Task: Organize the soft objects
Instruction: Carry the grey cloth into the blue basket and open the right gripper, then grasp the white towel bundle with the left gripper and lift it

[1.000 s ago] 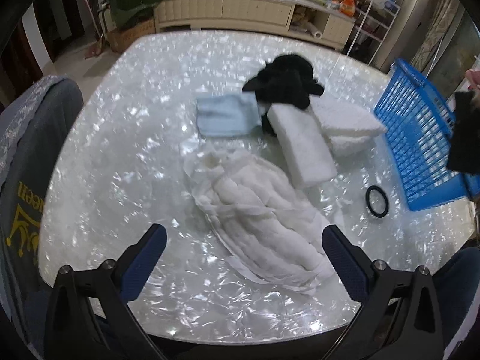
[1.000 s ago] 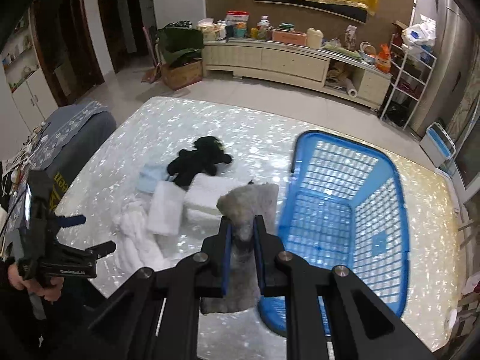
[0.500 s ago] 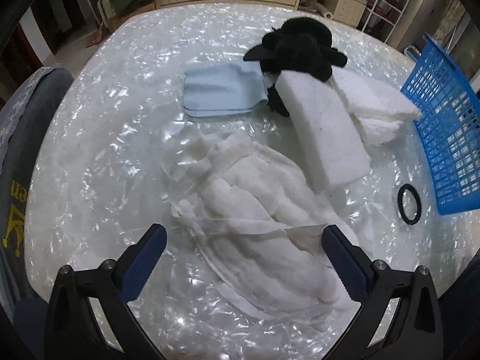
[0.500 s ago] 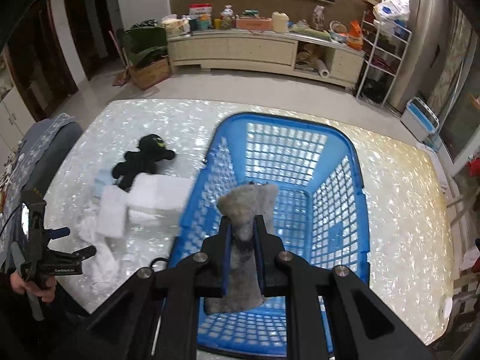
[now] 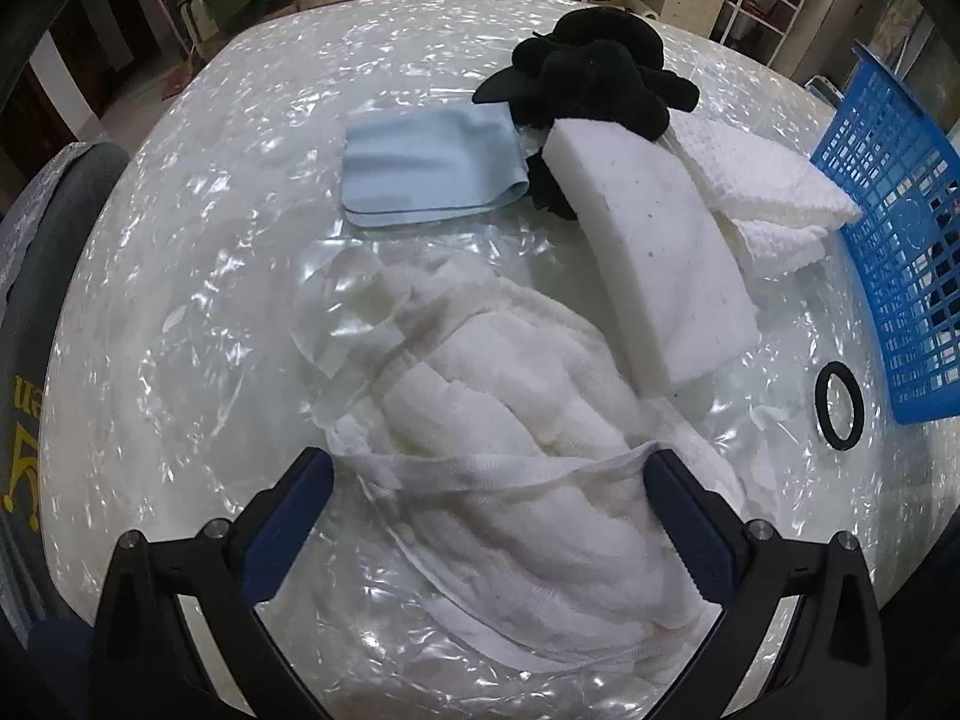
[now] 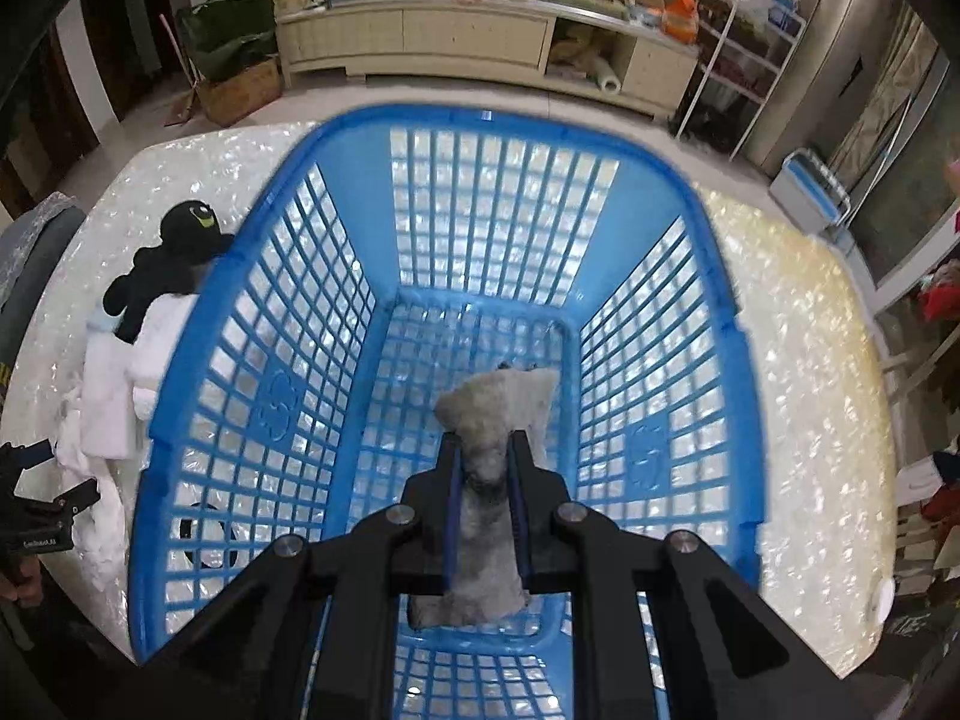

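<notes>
Right tool [image 6: 485, 468] pinching a grey fluffy cloth [image 6: 493, 414] inside the blue basket [image 6: 729, 324], above its floor, left tool [image 5: 489, 483] wide apart over a white crumpled towel [image 5: 522, 456], near the bench [image 5: 198, 276] front edge.

Premises: a lived-in home, living or dining area. Evidence: a long cream sideboard [image 6: 420, 30] loaded with bottles and boxes, a white wire shelf rack [image 6: 729, 69], a pearly dining table [image 5: 180, 300], tiled floor, a broom [image 6: 180, 69] leaning nearby.
</notes>
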Motion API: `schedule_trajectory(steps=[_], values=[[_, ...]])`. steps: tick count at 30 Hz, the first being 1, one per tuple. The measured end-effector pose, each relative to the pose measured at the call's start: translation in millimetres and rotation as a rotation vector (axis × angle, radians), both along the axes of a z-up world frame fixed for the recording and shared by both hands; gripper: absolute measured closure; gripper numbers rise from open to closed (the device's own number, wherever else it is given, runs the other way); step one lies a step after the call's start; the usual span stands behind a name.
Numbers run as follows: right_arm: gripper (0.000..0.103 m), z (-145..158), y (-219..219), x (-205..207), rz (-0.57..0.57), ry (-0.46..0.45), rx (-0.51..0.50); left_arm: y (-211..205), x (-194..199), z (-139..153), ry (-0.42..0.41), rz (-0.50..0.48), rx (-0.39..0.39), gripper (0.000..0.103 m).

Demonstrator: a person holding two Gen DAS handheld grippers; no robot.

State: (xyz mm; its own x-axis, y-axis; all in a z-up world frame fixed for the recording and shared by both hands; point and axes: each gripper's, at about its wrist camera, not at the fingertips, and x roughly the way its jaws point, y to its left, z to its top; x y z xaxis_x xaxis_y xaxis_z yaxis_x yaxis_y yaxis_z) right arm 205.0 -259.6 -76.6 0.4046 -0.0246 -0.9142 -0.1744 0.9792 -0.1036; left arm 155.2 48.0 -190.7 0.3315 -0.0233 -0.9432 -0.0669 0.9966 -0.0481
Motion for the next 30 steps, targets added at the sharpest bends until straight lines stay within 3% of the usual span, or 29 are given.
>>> schedule_trajectory(steps=[7, 12, 16, 17, 19, 21, 30], values=[[0.087, -5, 4, 1, 0.006, 0.061, 0.008, -3, 6, -1, 0.005, -0.016, 0.006, 0.000], [0.085, -13, 9, -4, 0.013, 0.105, -0.012, -5, 3, 0, -0.009, -0.041, 0.015, 0.007], [0.068, -13, 15, -10, 0.020, 0.124, -0.014, -9, -1, 3, -0.018, -0.057, 0.013, 0.014], [0.064, -11, 16, -11, 0.018, 0.123, -0.014, -10, -1, 4, -0.021, -0.064, 0.012, 0.017], [0.043, -9, 19, -14, 0.014, 0.123, -0.010, -12, -3, 5, -0.029, -0.077, 0.009, 0.022], [0.038, -7, 22, -15, 0.021, 0.122, -0.009, -12, -5, 7, -0.043, -0.096, 0.003, 0.030], [0.038, -12, 34, -29, 0.050, 0.136, 0.025, -13, -18, 14, -0.053, -0.132, -0.058, 0.075]])
